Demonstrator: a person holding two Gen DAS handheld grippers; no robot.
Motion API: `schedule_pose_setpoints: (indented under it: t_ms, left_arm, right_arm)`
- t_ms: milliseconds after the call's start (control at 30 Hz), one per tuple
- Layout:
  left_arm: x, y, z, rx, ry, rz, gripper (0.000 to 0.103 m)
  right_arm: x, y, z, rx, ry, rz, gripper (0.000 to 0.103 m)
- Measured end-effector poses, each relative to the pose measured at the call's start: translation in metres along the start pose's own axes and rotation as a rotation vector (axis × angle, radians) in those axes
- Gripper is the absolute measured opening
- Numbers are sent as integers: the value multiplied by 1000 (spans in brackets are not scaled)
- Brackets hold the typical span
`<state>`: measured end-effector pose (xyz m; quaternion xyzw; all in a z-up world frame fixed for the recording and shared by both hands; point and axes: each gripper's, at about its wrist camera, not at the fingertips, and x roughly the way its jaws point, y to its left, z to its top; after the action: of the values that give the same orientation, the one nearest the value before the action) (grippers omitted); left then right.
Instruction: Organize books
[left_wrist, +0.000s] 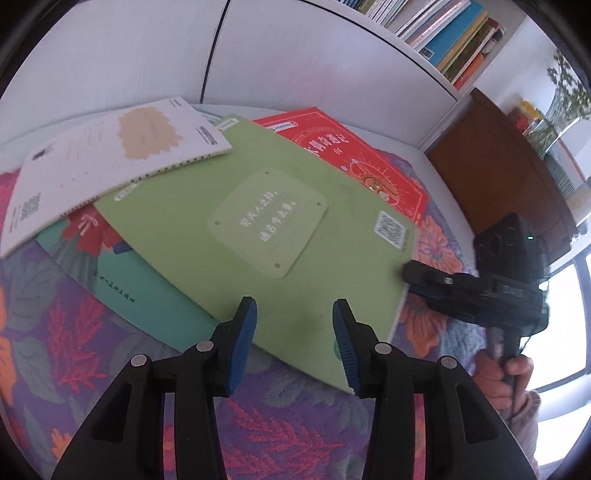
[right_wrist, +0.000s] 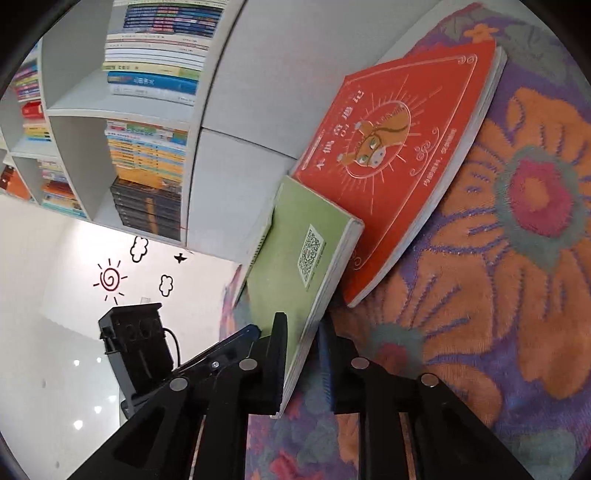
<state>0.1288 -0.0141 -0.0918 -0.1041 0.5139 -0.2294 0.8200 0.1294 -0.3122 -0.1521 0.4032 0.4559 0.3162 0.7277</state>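
Floral cloth (left_wrist: 92, 332) covers surface below white bookshelf (right_wrist: 92, 122). Green book (left_wrist: 258, 236) lies at middle of pile: white spiral notebook (left_wrist: 110, 155) overlapping its far left corner, red book (left_wrist: 354, 162) tucked under its far right edge, teal book (left_wrist: 147, 288) beneath its left side. Left gripper (left_wrist: 294, 332) hovers above green book's near edge, fingers (left_wrist: 243, 332) parted, holding nothing. Right gripper (right_wrist: 301, 354) clamps green book's right corner, fingers closed on cover and page block.

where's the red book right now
In the left wrist view the red book lies flat on the floral cloth at the back right of the pile, against the white cabinet, its near edge tucked under the green book.
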Motion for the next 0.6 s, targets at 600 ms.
schedule_pose_setpoints:
  t_ms: [600]
  left_arm:
    - [-33, -1, -36, 10, -6, -72, 46]
  right_arm:
    - [27, 117, -52, -407, -73, -227, 16]
